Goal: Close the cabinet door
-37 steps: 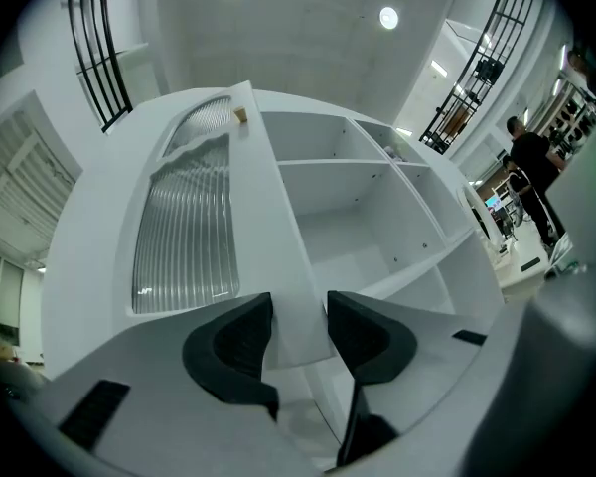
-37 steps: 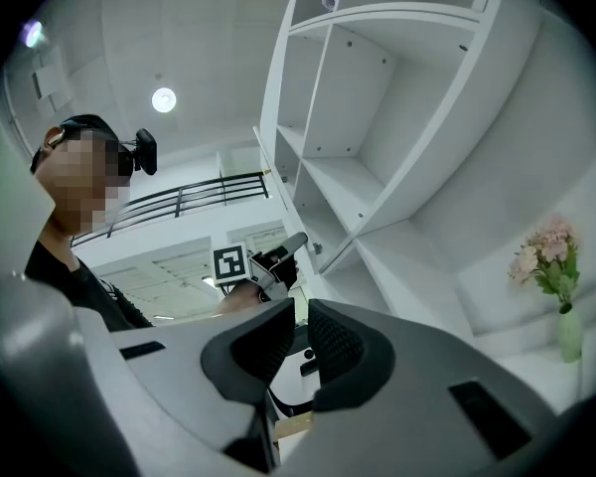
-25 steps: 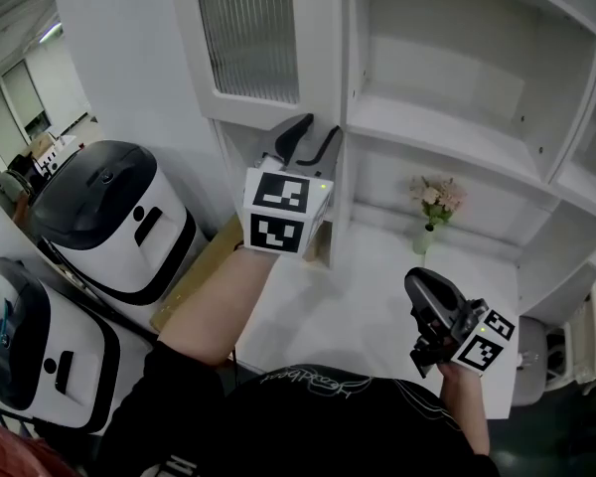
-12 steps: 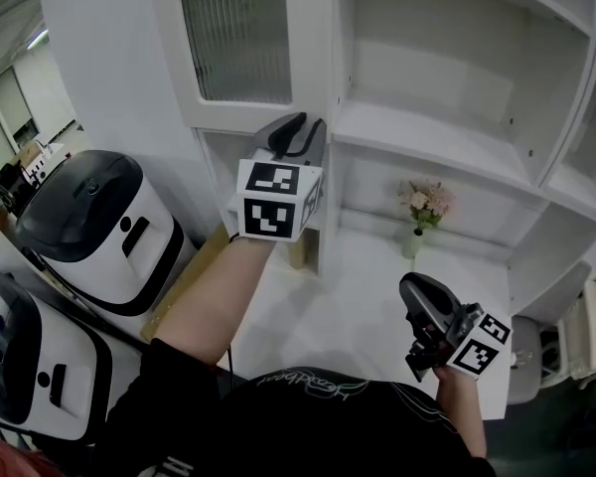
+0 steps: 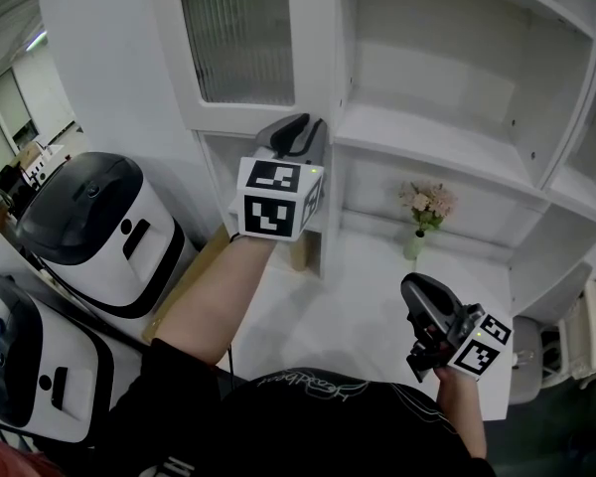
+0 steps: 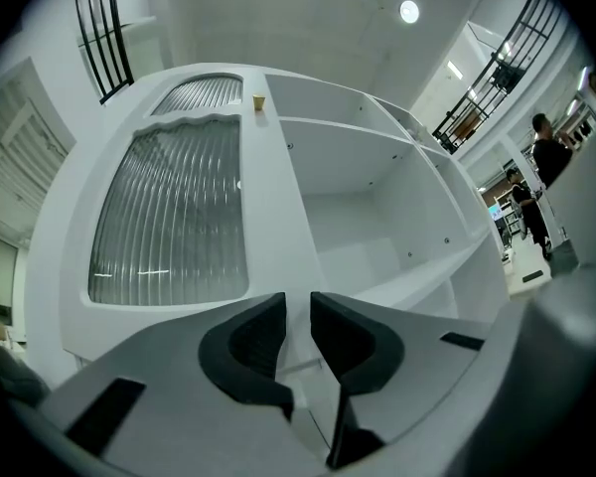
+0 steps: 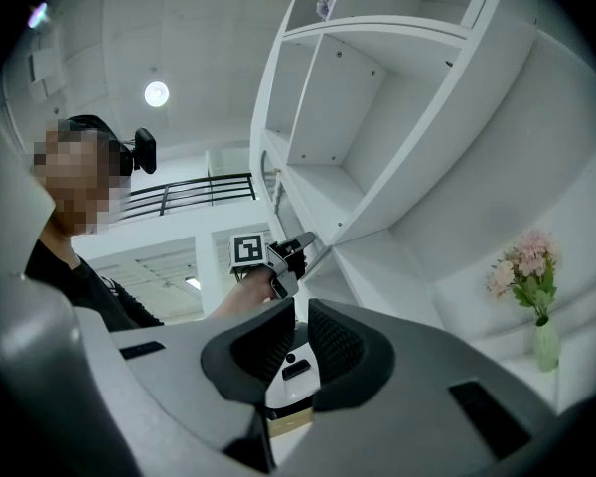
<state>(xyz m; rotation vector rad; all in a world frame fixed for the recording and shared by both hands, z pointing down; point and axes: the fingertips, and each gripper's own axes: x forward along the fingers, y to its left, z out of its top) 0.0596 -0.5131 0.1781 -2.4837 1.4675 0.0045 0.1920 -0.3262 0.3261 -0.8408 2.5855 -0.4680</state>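
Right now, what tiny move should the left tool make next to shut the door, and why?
Probably finish pinching the cabinet door at its lower edge before swinging it. It stands open from the shelves, and the left tool is closing its jaws with that edge seemingly between them.

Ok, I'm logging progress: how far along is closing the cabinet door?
Nothing looks done: the white cabinet door with ribbed glass stands out from the white shelf cabinet. In hand: the left gripper is closing its jaws about the door's free edge; the right gripper hangs empty. Left: swing the door shut.
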